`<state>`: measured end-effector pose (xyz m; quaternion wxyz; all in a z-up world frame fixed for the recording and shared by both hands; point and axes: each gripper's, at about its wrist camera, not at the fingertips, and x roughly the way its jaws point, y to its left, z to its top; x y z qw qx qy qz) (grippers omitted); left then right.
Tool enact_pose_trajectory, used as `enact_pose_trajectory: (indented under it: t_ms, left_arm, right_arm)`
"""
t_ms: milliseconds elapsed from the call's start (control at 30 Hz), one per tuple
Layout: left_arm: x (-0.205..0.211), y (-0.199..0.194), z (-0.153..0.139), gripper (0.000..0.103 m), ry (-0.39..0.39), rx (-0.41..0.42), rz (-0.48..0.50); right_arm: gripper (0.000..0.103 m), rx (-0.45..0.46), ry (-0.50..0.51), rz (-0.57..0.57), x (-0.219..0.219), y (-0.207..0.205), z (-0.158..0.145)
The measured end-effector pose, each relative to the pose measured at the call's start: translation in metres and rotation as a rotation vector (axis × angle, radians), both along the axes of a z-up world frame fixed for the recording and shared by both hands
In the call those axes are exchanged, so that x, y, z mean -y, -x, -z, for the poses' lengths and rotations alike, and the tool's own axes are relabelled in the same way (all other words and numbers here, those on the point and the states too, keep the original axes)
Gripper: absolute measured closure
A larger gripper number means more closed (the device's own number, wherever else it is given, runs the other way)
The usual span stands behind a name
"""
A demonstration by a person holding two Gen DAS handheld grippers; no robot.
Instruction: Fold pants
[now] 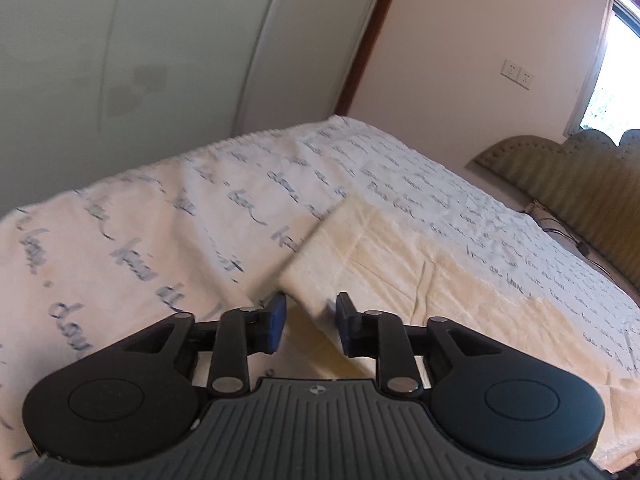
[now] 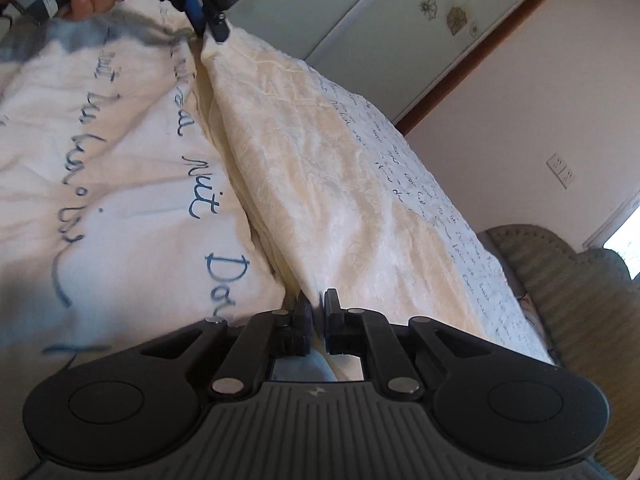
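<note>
Cream pants [image 1: 408,264] lie on the bed, also seen in the right wrist view [image 2: 320,168]. My left gripper [image 1: 310,326] has a clear gap between its blue pads, with a pants edge running between them. From the right wrist view the left gripper [image 2: 216,30] pinches one corner of the pants and lifts it. My right gripper [image 2: 316,320] is shut on the near edge of the pants, which rise in a ridge between the two grippers.
The bed has a white blanket with blue handwriting [image 1: 140,248] [image 2: 100,184]. A green padded headboard [image 1: 568,184] [image 2: 572,304] stands at the right. A white wardrobe [image 1: 140,48] and a pink wall with sockets [image 1: 518,74] stand behind.
</note>
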<state>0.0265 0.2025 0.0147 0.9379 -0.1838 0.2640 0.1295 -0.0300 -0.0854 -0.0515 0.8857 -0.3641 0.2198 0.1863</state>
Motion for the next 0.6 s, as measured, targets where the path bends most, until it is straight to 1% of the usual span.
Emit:
enact_pose_trajectory:
  t_ms: [67, 133, 167, 200, 233, 267, 300, 333, 400, 467, 500, 533, 600]
  left_arm:
    - [0.004, 0.007, -0.013, 0.07, -0.05, 0.025, -0.026]
    - [0.018, 0.004, -0.025, 0.069, -0.082, 0.044, 0.014]
    - [0.027, 0.0, -0.029, 0.068, -0.078, 0.046, 0.059]
    - [0.04, -0.006, -0.032, 0.062, -0.072, 0.046, 0.122]
    - [0.057, -0.014, -0.033, 0.059, -0.068, 0.046, 0.194]
    - [0.077, -0.021, -0.031, 0.052, -0.071, 0.05, 0.265]
    - [0.098, -0.028, -0.029, 0.048, -0.082, 0.053, 0.329]
    - [0.12, -0.034, -0.026, 0.047, -0.096, 0.05, 0.391]
    - [0.167, -0.045, -0.017, 0.045, -0.116, 0.043, 0.531]
    - [0.212, -0.054, -0.002, 0.042, -0.128, 0.027, 0.653]
    - [0.233, -0.057, 0.005, 0.042, -0.139, 0.018, 0.699]
    - [0.251, -0.06, 0.012, 0.042, -0.153, 0.01, 0.737]
    - [0.286, -0.064, 0.029, 0.042, -0.193, -0.012, 0.794]
  right_arm:
    - [0.092, -0.048, -0.146, 0.036, 0.026, 0.007, -0.016]
    - [0.091, -0.05, -0.299, 0.121, 0.063, 0.016, -0.031]
    - [0.091, -0.033, -0.363, 0.193, 0.085, 0.019, -0.036]
    - [0.091, -0.013, -0.43, 0.278, 0.11, 0.023, -0.042]
    - [0.091, 0.006, -0.502, 0.367, 0.138, 0.028, -0.046]
    - [0.091, 0.026, -0.58, 0.474, 0.168, 0.033, -0.048]
    - [0.091, 0.047, -0.662, 0.594, 0.2, 0.041, -0.051]
    - [0.09, 0.066, -0.734, 0.699, 0.227, 0.049, -0.052]
    - [0.082, 0.117, -0.858, 0.891, 0.279, 0.073, -0.05]
    - [0.057, 0.16, -0.927, 1.027, 0.314, 0.097, -0.044]
    - [0.051, 0.176, -0.973, 1.089, 0.332, 0.111, -0.039]
    - [0.048, 0.185, -1.014, 1.12, 0.343, 0.121, -0.035]
    - [0.048, 0.187, -1.082, 1.162, 0.362, 0.135, -0.027]
